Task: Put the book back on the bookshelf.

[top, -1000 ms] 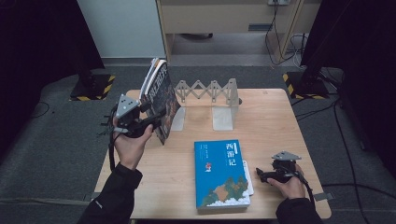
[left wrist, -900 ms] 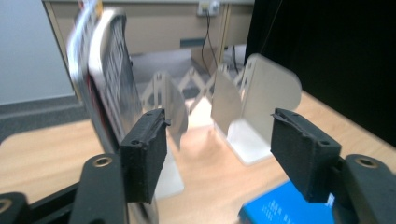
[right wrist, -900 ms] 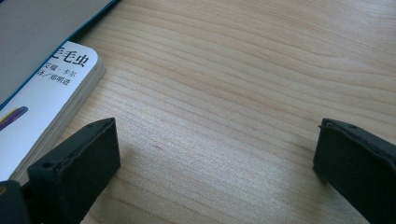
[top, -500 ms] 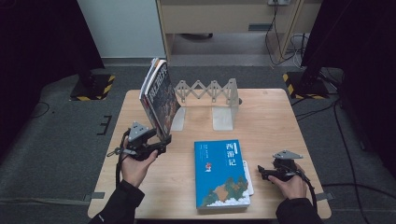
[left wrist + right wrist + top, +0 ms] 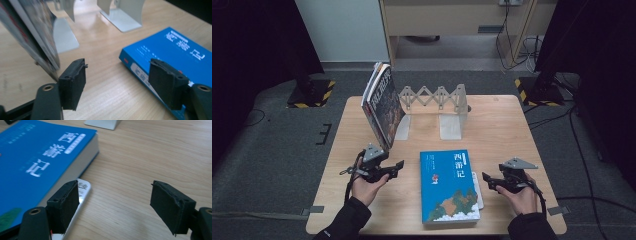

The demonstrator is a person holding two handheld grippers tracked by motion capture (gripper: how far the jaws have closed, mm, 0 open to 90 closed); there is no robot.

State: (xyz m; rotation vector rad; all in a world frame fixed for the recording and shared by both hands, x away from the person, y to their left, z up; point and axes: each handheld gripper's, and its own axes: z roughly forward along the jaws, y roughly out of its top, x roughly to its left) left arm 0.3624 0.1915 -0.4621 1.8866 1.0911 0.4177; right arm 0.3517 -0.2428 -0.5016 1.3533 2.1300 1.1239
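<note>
Flat blue hardcover book (image 5: 449, 186) at lower centre of high view. Left gripper (image 5: 400, 165) just left of it, jaws just opening, nothing between. Right gripper (image 5: 485, 177) at right edge, jaws just closing, empty.

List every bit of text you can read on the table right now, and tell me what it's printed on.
"西游记": large white title on the cover of the blue book lying flat.
Small white print on that cover: too blurred to read.
Label on the white item under the blue book: too small to read.
Cover of the leaning book by the bookend: blurred, unreadable.
</note>
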